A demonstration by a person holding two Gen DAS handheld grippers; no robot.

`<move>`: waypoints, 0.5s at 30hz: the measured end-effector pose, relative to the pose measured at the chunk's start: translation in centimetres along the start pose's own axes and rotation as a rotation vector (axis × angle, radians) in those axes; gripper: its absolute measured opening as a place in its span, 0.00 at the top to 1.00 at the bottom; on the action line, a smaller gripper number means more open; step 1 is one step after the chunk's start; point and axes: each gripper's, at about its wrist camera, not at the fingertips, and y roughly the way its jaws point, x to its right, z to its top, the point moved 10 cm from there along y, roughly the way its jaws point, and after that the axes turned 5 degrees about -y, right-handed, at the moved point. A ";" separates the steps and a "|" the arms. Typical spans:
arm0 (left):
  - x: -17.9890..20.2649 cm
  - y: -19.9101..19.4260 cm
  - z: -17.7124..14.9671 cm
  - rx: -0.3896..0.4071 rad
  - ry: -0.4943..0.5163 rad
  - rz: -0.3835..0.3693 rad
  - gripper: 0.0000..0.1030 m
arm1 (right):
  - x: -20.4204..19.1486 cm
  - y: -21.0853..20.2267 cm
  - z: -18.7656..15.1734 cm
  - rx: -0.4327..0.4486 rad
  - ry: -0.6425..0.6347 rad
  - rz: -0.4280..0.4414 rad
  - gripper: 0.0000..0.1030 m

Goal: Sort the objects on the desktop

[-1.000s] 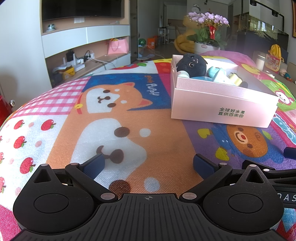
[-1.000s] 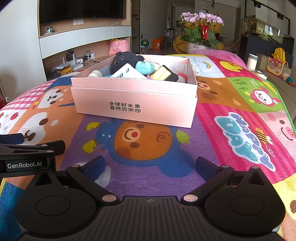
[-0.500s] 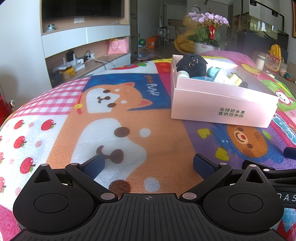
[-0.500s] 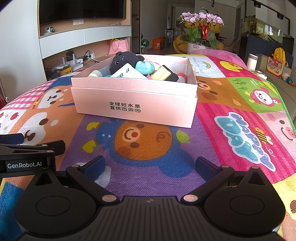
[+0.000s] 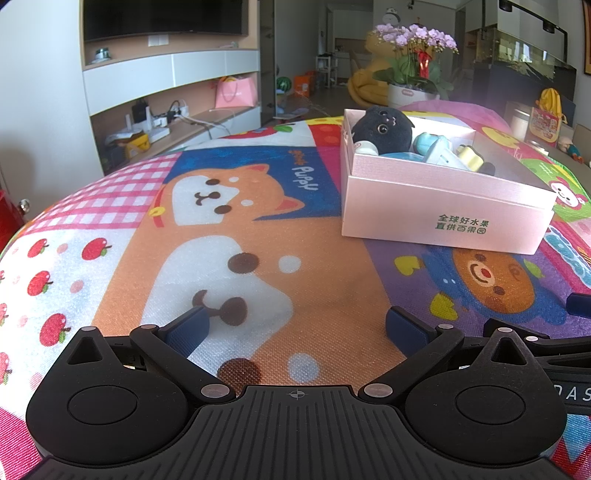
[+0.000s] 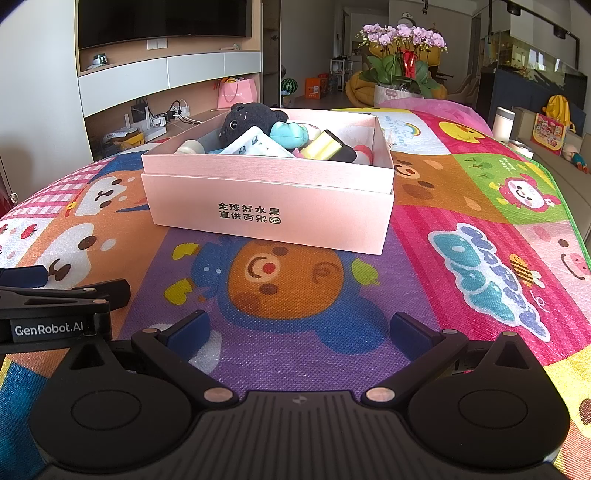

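This is a home living room: a big TV (image 6: 162, 18) hangs on the wall, with pink flowers (image 6: 400, 37) to its right.

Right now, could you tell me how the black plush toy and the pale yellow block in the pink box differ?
The black plush toy is dark, rounded and fuzzy, while the pale yellow block is light, boxy and smooth with a black end. The plush toy sits at the far left corner of the pink box and rises well above its rim; the yellow block lies further right and lower, tilted. Both rest inside the box among other items, untouched by either gripper.
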 end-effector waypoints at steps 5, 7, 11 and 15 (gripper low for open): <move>0.0 0.1 0.0 0.000 -0.001 -0.001 0.00 | 0.0 0.0 0.0 0.000 0.000 0.000 0.00; 0.0 0.1 0.0 0.000 0.000 0.000 0.00 | 0.0 0.0 0.0 0.000 0.000 0.000 0.00; 0.0 0.1 0.0 0.000 0.001 0.001 0.00 | 0.1 0.0 0.0 0.000 0.000 0.001 0.00; 0.0 0.1 0.0 -0.001 -0.001 -0.003 0.00 | 0.0 0.0 0.0 0.000 0.001 0.001 0.00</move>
